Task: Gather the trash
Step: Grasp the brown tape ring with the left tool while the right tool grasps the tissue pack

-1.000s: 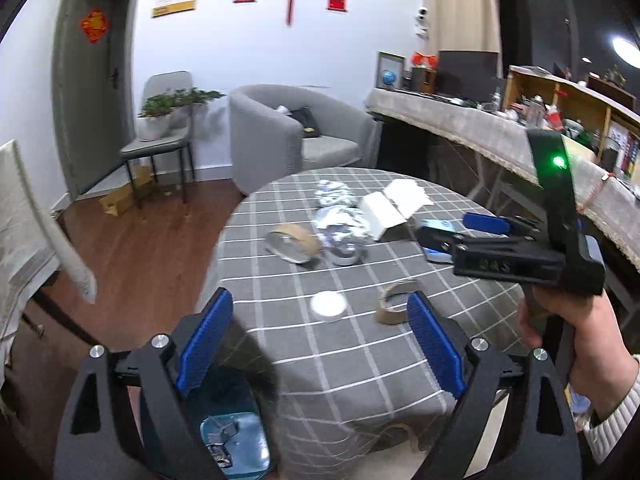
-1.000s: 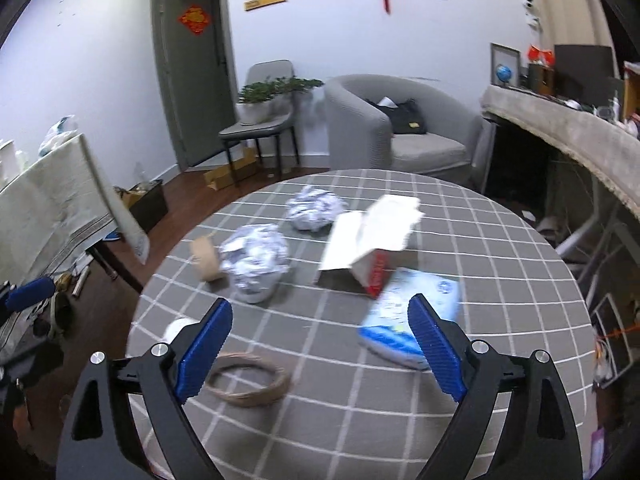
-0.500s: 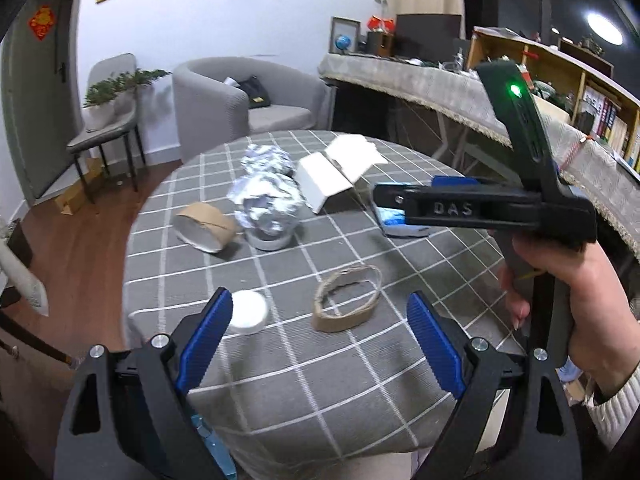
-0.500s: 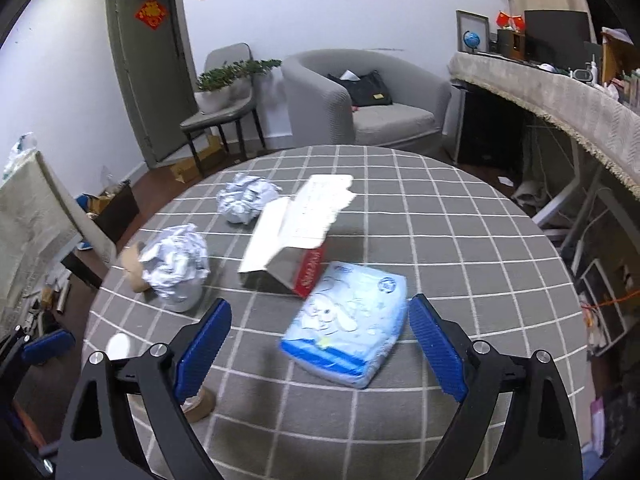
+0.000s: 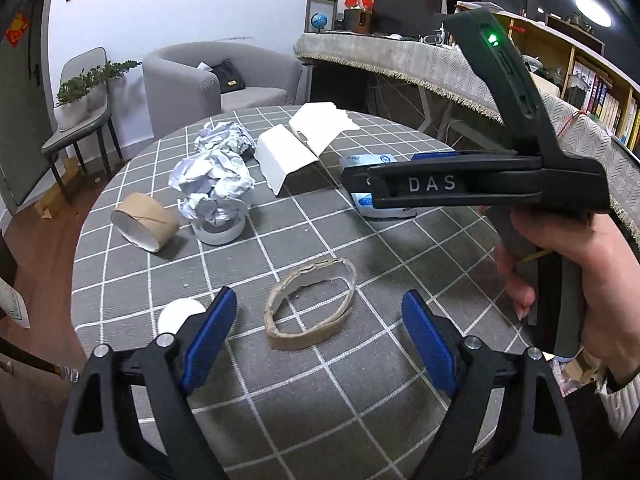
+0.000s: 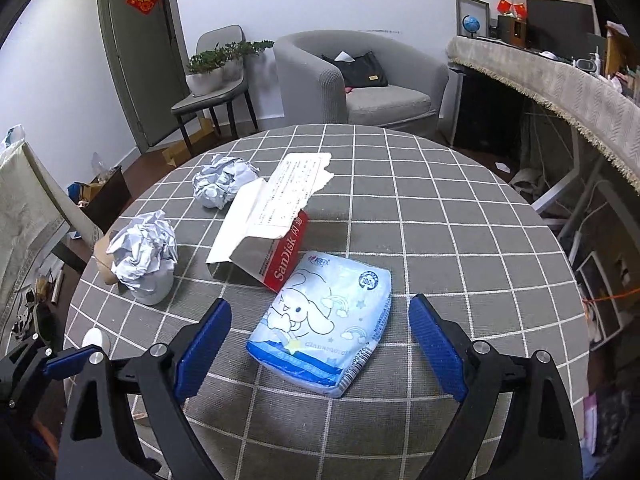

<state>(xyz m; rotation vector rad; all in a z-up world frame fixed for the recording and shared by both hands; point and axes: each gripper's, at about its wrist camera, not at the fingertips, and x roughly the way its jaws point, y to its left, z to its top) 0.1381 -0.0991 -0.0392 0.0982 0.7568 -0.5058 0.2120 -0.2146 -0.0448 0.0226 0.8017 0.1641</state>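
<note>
Left hand-held gripper (image 5: 316,326) hangs over the near edge of the surface (image 5: 360,420), jaws wide w/ nothing between the pads; they've just been closing a bit. The flattened card ring (image 5: 310,306) lies flat right ahead, framed between the fingers but not touched. Its long axis runs roughly across the gap, tilted up toward the right finger, so the pads would pinch it end to end, or one finger could drop inside the loop to catch a wall.

Right hand-held gripper (image 6: 320,338) is also wide and empty, poised above the blue tissue pack (image 6: 326,328), which sits between its fingers, long axis slanting away to the right. Left is nearer the ring, right nearer the pack. Paper balls and an opened box lie farther back, well apart from both.
</note>
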